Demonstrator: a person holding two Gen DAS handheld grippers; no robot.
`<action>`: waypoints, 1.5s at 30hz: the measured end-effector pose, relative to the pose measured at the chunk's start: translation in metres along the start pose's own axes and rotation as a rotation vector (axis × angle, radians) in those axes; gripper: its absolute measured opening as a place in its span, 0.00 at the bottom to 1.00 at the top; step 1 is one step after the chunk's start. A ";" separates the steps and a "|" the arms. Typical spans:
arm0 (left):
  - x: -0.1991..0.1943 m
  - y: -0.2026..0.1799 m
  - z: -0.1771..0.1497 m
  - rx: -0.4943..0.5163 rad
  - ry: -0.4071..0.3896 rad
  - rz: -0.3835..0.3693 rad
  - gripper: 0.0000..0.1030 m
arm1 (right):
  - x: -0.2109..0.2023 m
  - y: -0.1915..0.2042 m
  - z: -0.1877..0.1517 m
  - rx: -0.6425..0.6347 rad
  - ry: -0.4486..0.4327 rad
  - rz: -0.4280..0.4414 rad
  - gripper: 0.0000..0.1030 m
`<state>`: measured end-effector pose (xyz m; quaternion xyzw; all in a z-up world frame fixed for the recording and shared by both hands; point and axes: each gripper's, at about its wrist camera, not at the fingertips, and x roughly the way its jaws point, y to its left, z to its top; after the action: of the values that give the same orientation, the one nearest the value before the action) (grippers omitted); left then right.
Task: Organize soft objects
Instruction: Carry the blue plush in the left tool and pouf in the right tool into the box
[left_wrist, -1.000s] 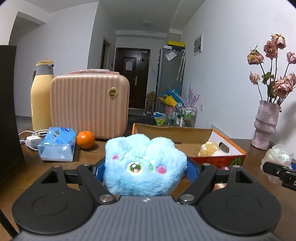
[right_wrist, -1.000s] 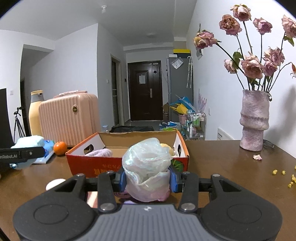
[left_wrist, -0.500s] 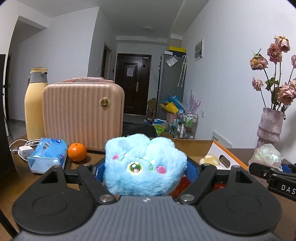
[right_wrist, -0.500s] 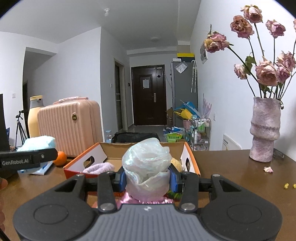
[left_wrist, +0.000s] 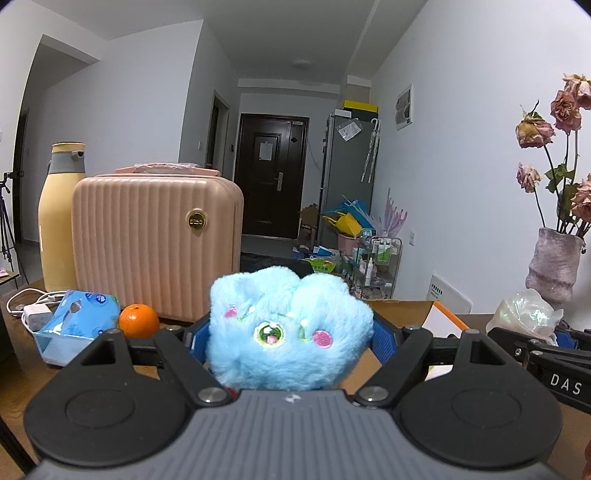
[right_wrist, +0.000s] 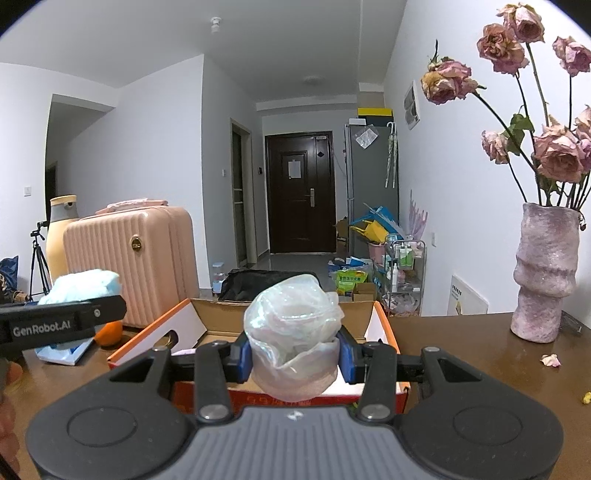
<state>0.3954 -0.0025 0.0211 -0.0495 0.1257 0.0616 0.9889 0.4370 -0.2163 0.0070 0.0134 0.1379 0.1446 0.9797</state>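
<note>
While both loads hung short of the cardboard box (right_wrist: 384, 325), nothing I carried was stowed: my left gripper (left_wrist: 288, 338) clamped wide on the blue plush toy (left_wrist: 288, 328), my right gripper (right_wrist: 293, 354) pinched the crumpled plastic bag (right_wrist: 293, 332). Drop-offs remained (box contents mostly hidden). Pink suitcase (left_wrist: 155, 247), orange (left_wrist: 138, 320) and tissue pack (left_wrist: 74, 326) crowded the left; vase (right_wrist: 546, 273) stood well right.

A fluffy blue plush toy (left_wrist: 288, 328) with pink cheeks sits squeezed between the left tool's pads; a crumpled, translucent plastic bag (right_wrist: 293, 334) is pinched between the right tool's pads
</note>
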 end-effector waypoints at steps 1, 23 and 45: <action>0.003 -0.001 0.000 0.001 0.002 0.001 0.79 | 0.003 -0.001 0.001 0.000 0.002 0.001 0.42; 0.064 -0.020 0.005 0.034 0.020 0.010 0.79 | 0.065 -0.002 0.011 -0.072 0.035 0.008 0.42; 0.102 -0.033 0.003 0.069 0.037 0.033 0.80 | 0.106 0.006 0.014 -0.150 0.090 0.016 0.42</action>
<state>0.4984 -0.0235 0.0010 -0.0142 0.1471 0.0727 0.9864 0.5369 -0.1800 -0.0080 -0.0654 0.1703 0.1627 0.9697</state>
